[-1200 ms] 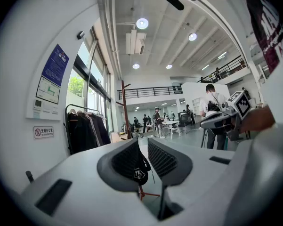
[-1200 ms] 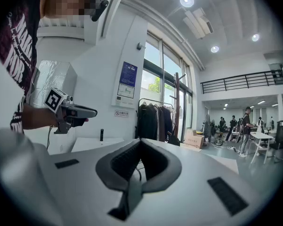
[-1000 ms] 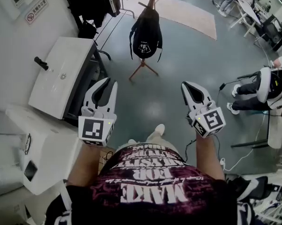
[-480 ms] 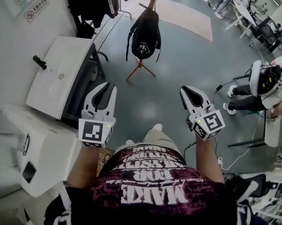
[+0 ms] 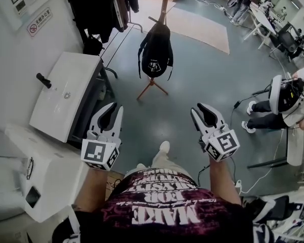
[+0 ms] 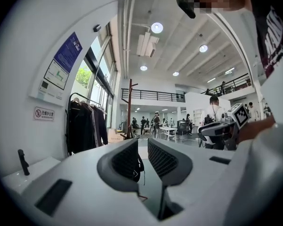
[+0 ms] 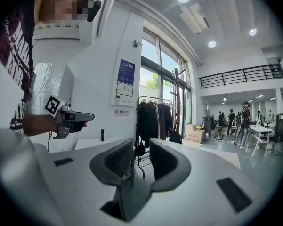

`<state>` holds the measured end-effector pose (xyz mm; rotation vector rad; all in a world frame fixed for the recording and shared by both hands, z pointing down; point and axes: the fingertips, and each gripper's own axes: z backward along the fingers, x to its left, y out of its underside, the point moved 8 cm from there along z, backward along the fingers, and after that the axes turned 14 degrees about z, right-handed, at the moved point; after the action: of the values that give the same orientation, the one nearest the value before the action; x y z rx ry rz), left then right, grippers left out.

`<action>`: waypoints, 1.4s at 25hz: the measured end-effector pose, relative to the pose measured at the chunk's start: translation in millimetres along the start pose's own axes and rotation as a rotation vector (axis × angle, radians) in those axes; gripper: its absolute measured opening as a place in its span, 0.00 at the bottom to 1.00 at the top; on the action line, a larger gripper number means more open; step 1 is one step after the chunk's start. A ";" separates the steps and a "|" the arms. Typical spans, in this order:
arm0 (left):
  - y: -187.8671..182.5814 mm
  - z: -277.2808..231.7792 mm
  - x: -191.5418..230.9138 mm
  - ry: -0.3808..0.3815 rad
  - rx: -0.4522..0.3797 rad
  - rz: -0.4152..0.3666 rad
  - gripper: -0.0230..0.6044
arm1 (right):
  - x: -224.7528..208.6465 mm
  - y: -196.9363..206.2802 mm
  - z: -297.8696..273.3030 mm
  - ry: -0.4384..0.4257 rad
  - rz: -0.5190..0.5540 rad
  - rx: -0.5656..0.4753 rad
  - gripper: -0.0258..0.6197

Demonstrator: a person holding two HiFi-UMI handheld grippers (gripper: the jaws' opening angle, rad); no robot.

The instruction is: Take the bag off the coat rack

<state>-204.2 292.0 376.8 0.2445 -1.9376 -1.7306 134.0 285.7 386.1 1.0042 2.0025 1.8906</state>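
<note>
The soft black fabric backpack [image 5: 156,49] will likely handle as a limp, fairly light load. It should sag and swing once freed, and its loose straps could snag on a peg. The best hold is probably the top loop or the upper end of a shoulder strap, right where it meets the slim brown wooden coat rack [image 5: 164,1]. It would then need lifting upward before being drawn away. The pack looks rounded and partly filled, with a small white mark low on its face and thin straps dangling at both sides. It hangs against the coat rack's pole on the side facing the person, above the rack's splayed feet.

Both tools are well short of the coat rack. The left gripper [image 5: 114,108] has its jaws apart with nothing between them. The right gripper [image 5: 199,109] has its jaws opening — also on nothing.
</note>
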 end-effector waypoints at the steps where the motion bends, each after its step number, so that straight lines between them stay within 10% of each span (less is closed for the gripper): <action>1: -1.4 -5.1 1.0 -0.010 0.002 -0.014 0.12 | -4.6 1.0 -1.8 0.000 -0.002 -0.001 0.22; 35: -2.8 -176.3 18.6 -0.094 0.042 0.003 0.12 | -147.7 48.1 -105.2 -0.118 -0.056 -0.006 0.23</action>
<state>-133.7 129.7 386.6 0.1779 -2.0412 -1.7289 199.0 110.6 404.2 1.0223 1.9363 1.7654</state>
